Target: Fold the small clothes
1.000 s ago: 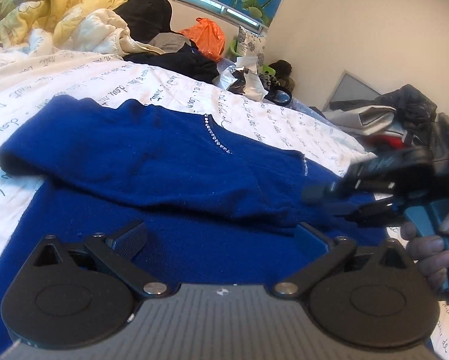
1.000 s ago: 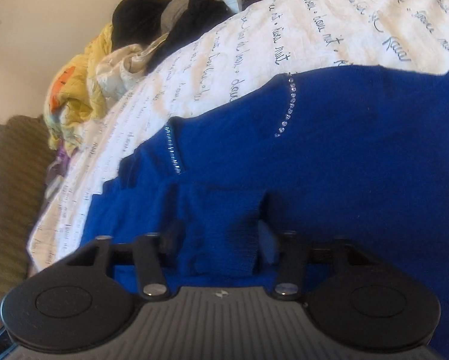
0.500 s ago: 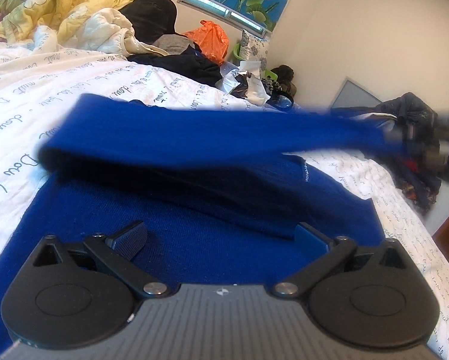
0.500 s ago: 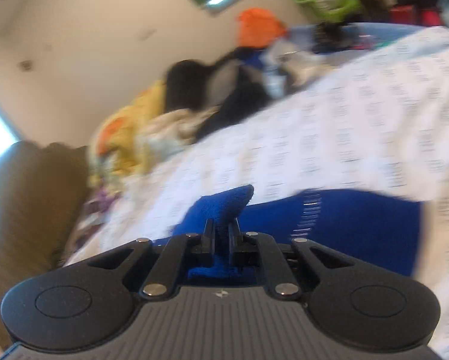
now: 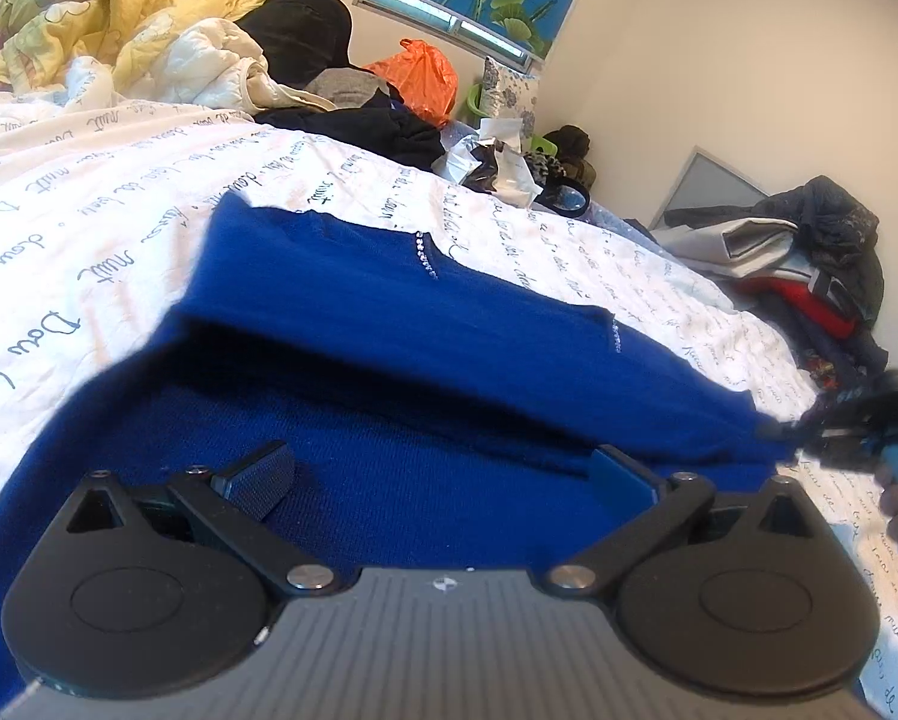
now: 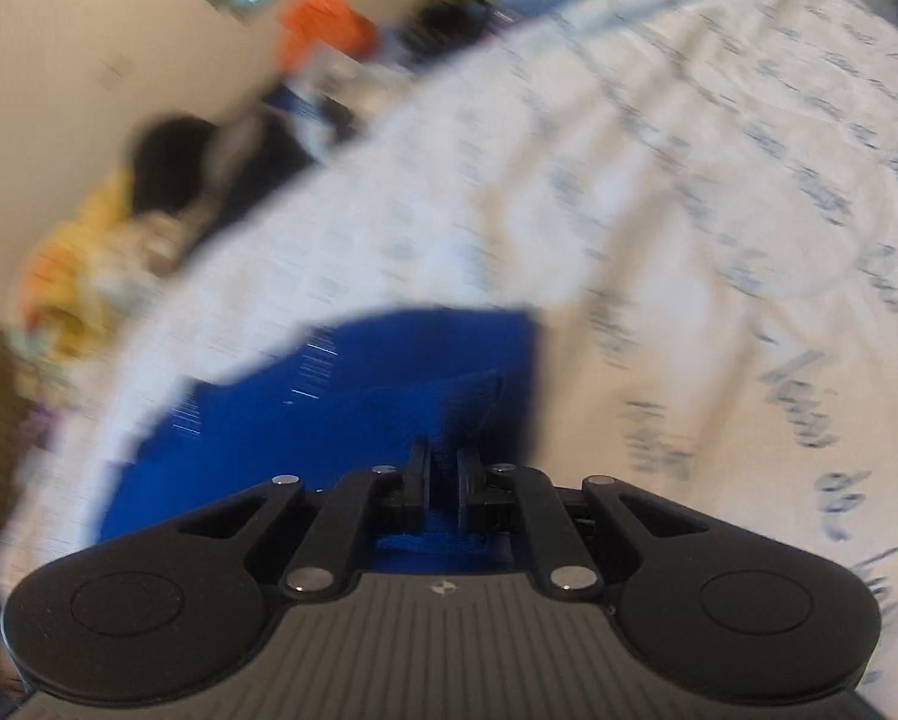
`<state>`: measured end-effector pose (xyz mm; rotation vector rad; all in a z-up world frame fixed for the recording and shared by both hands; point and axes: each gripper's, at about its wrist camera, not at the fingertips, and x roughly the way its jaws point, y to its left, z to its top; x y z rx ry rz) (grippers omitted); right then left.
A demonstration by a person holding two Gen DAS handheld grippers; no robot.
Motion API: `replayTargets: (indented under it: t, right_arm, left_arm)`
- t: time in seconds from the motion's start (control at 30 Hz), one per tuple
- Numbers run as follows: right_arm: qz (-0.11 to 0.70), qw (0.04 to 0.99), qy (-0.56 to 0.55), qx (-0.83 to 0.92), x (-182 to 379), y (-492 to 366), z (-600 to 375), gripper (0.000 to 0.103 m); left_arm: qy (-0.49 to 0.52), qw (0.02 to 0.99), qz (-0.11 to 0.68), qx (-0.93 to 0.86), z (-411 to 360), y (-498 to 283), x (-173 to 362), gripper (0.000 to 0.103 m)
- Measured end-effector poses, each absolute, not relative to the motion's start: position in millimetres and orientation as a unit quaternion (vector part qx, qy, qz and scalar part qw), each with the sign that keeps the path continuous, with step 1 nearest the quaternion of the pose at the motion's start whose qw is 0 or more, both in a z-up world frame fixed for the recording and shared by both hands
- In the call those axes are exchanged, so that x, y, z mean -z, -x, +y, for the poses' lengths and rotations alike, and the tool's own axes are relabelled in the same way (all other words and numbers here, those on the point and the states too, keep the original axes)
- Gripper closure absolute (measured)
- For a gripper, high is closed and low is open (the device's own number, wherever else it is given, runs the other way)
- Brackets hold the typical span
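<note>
Fingers of the right gripper (image 6: 443, 468) are pinching a fold of the blue sweater (image 5: 509, 330), which is lying beyond them on the white bedsheet (image 5: 119, 204). Left gripper (image 5: 443, 474) is hovering spread wide, the sweater lying between and ahead of its fingers.

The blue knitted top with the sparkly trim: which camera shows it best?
The left wrist view: the blue knitted top lies sharp across the white lettered bedsheet, both sparkly trims visible. The right wrist view is motion-blurred, showing only a patch pinched in the right gripper.
</note>
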<state>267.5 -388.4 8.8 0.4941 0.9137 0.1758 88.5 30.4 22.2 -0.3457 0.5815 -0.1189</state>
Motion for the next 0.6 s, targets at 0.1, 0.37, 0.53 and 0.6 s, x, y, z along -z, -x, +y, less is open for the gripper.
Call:
replayTargets:
  t: [0.1, 0.37, 0.53, 0.6]
  right_arm:
    - [0.419, 0.869, -0.241, -0.103, -11.6, -256.4, -384.9, 0.096]
    - [0.338, 0.922, -0.185, -0.049, -58.3, -224.8, -369.6, 0.077]
    - [0.346, 0.929, -0.089, -0.1, -49.2, -232.1, -310.0, 0.077]
    - [0.363, 0.926, -0.049, -0.088, -32.9, -238.4, -292.9, 0.077]
  left_arm:
    - [0.171, 0.943, 0.28, 0.049, 33.2, -85.3, -25.9, 0.0]
    - [0.206, 0.946, 0.246, -0.045, 106.7, -135.8, -80.9, 0.001]
    - [0.125, 0.917, 0.373, -0.067, 108.2, -216.7, -49.6, 0.043]
    - [0.079, 0.918, 0.383, -0.069, 99.3, -226.7, -41.7, 0.061]
